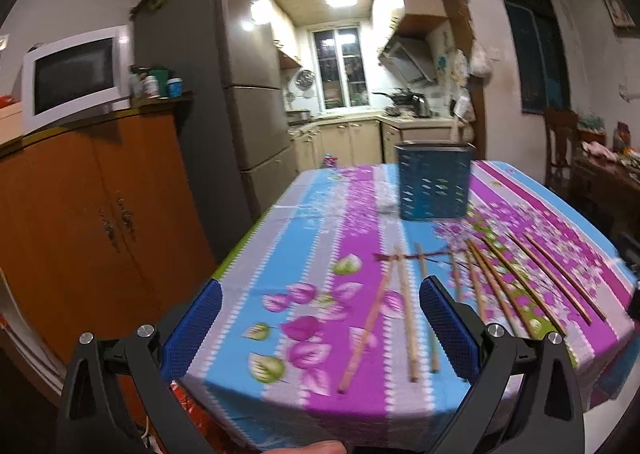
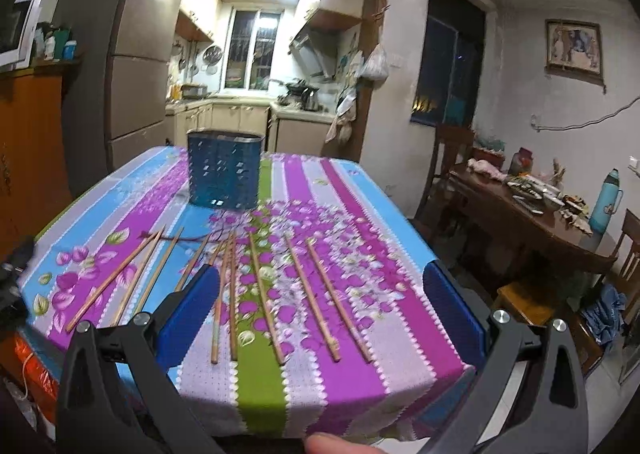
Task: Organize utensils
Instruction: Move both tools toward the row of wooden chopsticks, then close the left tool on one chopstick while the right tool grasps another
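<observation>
Big floral-striped surface [image 2: 400,294] fills the lower half of both views, and nothing has been lifted off it yet, so by my read this is the very start: the approach before the first pick. At the far end of the cloth, upper middle of the right wrist view, stands the blue perforated utensil basket [image 2: 224,174], upright, mouth open to the ceiling, and I can't see anything standing in it.

Now the chopsticks [image 2: 262,294]. They're lying flat across the near half of the surface, in a loose fan, a clutch toward the left of the right wrist frame, a pair touching each other near the middle, more spread to the right. Every long axis runs near-to-far, the far tips aimed roughly toward the basket, the near ends close to the cloth's front edge. The leftmost ones lean off to the side, and two seem to cross.

The left gripper [image 1: 320,328] hovers above the near edge, jaws spread wide, empty, with a chopstick [image 1: 364,328] lying between them in the lower middle of its view. The right gripper [image 2: 320,312] matches it: jaws wide, holding nothing, several sticks framed between them.

Next move, I'd say: drop down, straddle one stick across its length, close, then tip it upright so it goes end-first into the basket. Thin sticks flat on cloth, so that pinch will need care.
</observation>
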`<action>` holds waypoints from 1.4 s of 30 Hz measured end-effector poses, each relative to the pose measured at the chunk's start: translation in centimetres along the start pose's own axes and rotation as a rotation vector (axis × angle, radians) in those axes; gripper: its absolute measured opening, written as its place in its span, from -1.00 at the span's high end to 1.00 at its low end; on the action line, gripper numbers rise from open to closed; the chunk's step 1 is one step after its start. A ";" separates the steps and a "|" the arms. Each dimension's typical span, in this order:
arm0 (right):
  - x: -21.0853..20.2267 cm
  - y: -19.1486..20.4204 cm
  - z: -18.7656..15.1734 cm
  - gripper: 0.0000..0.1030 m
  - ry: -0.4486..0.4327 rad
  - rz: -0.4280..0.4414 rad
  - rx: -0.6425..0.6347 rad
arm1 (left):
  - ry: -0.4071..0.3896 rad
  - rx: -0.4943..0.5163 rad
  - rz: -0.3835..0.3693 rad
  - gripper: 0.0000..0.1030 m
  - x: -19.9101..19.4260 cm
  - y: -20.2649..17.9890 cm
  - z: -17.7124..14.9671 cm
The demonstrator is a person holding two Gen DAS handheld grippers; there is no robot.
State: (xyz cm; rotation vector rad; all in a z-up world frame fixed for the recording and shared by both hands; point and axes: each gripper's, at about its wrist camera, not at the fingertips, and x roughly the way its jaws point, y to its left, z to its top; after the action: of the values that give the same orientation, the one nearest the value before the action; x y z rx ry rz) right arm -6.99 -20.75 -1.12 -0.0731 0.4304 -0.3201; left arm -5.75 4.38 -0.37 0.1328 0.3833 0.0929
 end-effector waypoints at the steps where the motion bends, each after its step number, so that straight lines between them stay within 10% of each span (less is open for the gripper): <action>1: -0.3 -0.4 0.3 -0.90 -0.011 -0.011 0.009 | -0.011 -0.019 0.009 -0.92 -0.1 1.1 0.3; 9: -2.9 -4.5 2.2 -0.90 -0.160 -0.050 0.078 | -0.038 -0.160 -0.102 -0.92 -0.1 7.1 2.2; 14: 1.1 -5.1 0.4 -0.90 0.066 0.045 0.004 | -0.022 -0.192 -0.260 -0.92 0.4 8.0 0.1; 23: 6.1 -6.3 -7.4 -0.90 0.307 0.124 0.004 | 0.020 0.156 -0.219 -0.70 2.3 2.2 -7.5; 29: 5.9 -6.4 -7.5 -0.90 0.223 0.148 -0.017 | 0.101 0.174 -0.271 -0.41 5.1 1.3 -9.0; 38: 8.6 -5.8 -8.1 0.37 0.273 0.247 -0.034 | 0.109 0.211 -0.347 0.10 6.5 1.1 -10.0; 42: 9.0 -4.7 -8.4 0.61 0.254 0.268 -0.098 | 0.102 0.229 -0.358 0.24 6.4 1.2 -10.4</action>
State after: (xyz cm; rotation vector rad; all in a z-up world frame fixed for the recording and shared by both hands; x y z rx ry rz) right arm -4.18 -28.14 -11.65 -0.0701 0.7003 -0.0433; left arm -3.86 7.48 -12.10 0.2841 0.5138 -0.2996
